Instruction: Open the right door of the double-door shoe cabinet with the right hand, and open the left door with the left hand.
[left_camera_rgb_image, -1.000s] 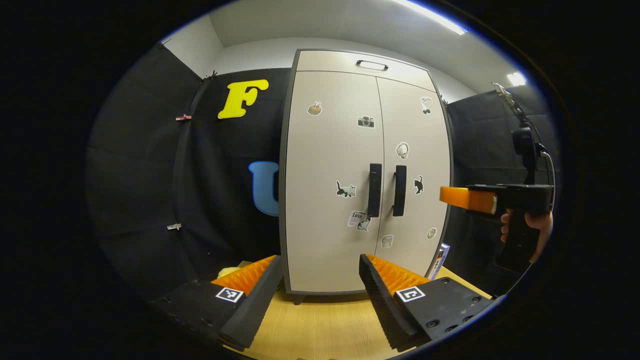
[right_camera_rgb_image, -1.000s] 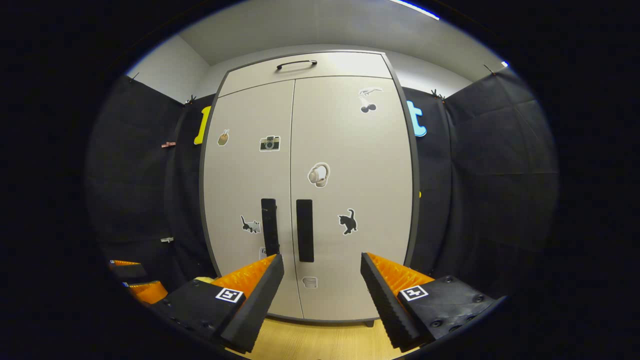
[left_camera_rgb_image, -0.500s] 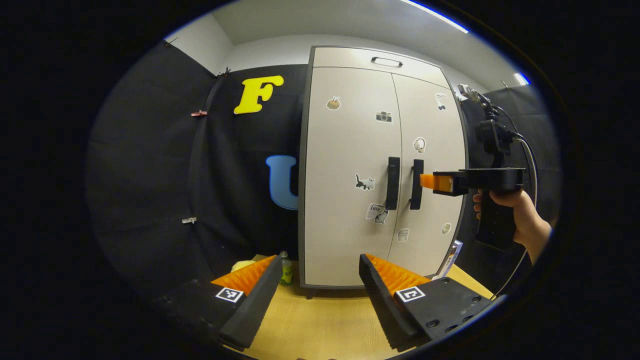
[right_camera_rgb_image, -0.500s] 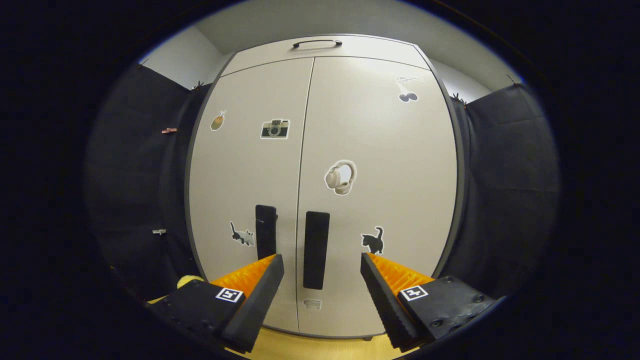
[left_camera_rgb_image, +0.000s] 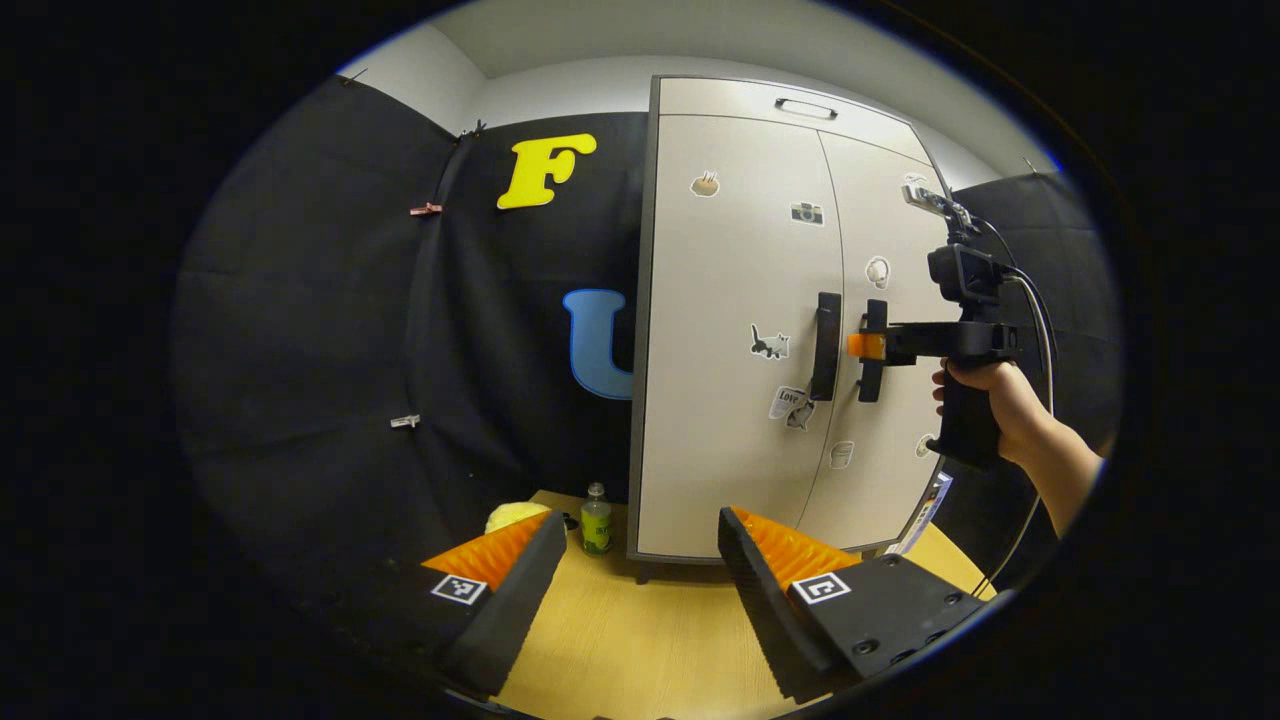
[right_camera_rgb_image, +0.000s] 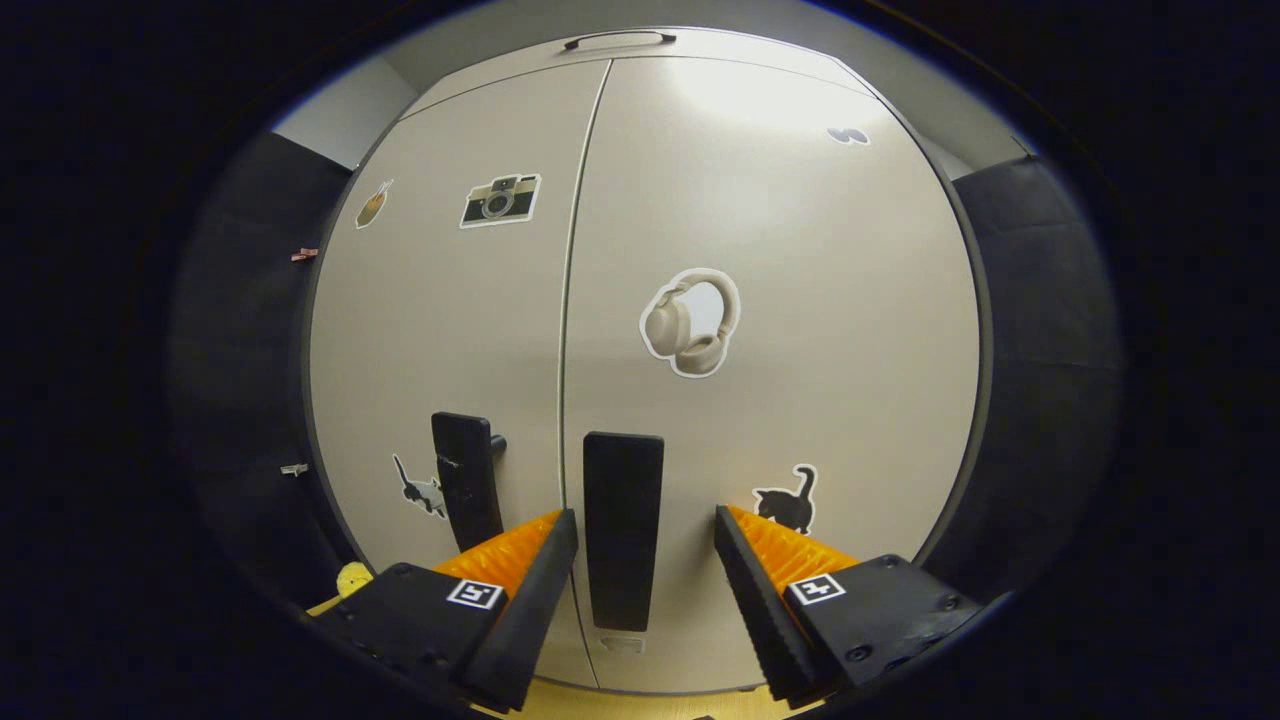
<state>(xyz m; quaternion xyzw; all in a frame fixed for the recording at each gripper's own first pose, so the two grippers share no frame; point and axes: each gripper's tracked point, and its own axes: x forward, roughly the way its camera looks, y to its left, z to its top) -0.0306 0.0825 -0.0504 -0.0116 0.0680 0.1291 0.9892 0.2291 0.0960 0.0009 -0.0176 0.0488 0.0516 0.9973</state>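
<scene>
We are bringing the right tongs (right_camera_rgb_image: 640, 560), spread wide, up to the right door handle (right_camera_rgb_image: 623, 530) of the shoe cabinet (right_camera_rgb_image: 800, 300); the handle is standing upright between the two fingers, its long axis vertical, neither finger yet pressing on it. The left door handle (right_camera_rgb_image: 466, 480) is lying just beyond the left finger. In the left gripper view we are holding the left tongs (left_camera_rgb_image: 640, 570) wide and empty above the surface (left_camera_rgb_image: 650, 640), well short of the cabinet, its handle (left_camera_rgb_image: 826, 345) ahead and to the right. The right hand (left_camera_rgb_image: 985, 390) is nearer.
</scene>
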